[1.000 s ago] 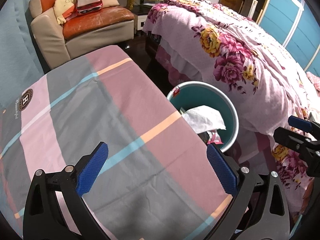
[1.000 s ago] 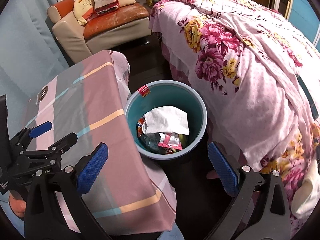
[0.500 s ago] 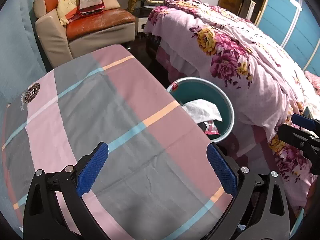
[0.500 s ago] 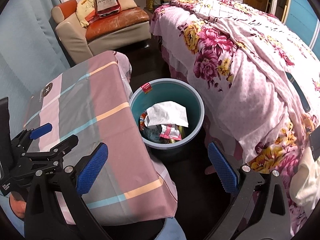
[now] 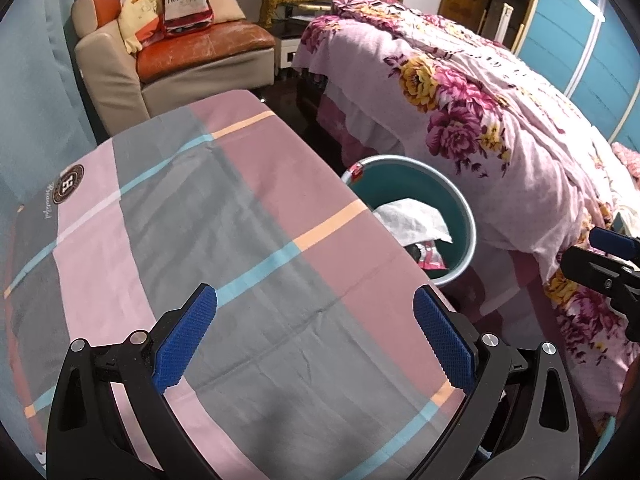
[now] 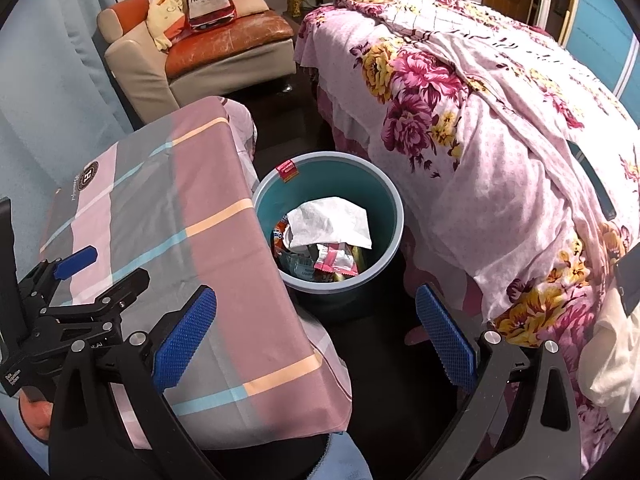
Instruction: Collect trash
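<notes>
With both grippers, left (image 5: 314, 344) and right (image 6: 316, 346), wide and empty, bin (image 6: 390, 204) lies ahead of right; nearer arm; table (image 5: 248, 216) shows no trash.

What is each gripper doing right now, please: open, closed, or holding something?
Left gripper: open, holding nothing, above the tablecloth.
Right gripper: open, holding nothing, pointed toward the bin.
</notes>
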{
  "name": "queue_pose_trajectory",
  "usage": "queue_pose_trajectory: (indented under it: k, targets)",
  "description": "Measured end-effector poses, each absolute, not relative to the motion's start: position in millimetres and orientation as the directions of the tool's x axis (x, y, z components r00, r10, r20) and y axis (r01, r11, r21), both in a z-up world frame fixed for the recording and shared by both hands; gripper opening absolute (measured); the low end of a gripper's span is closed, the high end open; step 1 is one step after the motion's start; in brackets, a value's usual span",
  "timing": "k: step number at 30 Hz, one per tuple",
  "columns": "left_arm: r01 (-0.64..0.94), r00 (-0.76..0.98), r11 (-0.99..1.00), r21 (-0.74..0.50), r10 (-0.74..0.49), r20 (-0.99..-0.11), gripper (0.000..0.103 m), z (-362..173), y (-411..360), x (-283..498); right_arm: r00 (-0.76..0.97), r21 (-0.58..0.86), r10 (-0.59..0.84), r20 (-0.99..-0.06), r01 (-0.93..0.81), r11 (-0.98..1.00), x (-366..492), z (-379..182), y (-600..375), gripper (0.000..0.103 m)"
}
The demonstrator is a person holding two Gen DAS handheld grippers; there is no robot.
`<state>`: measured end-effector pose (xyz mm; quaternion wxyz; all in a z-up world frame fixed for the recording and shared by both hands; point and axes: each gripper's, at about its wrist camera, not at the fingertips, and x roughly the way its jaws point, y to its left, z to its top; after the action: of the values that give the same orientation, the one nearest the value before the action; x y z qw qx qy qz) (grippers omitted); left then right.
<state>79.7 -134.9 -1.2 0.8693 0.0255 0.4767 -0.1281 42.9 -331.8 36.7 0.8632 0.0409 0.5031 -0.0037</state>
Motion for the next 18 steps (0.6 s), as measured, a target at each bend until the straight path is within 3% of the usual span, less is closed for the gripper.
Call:
queue_pose_trajectory:
  k: [18]
  targets:
    - [0.236,0.517,0.971,-0.048,-0.167,-0.839,0.099,-13,-132,85,0.460,0.073,0.043,-0.887,0.048,0.996,57,17,-329,0.096]
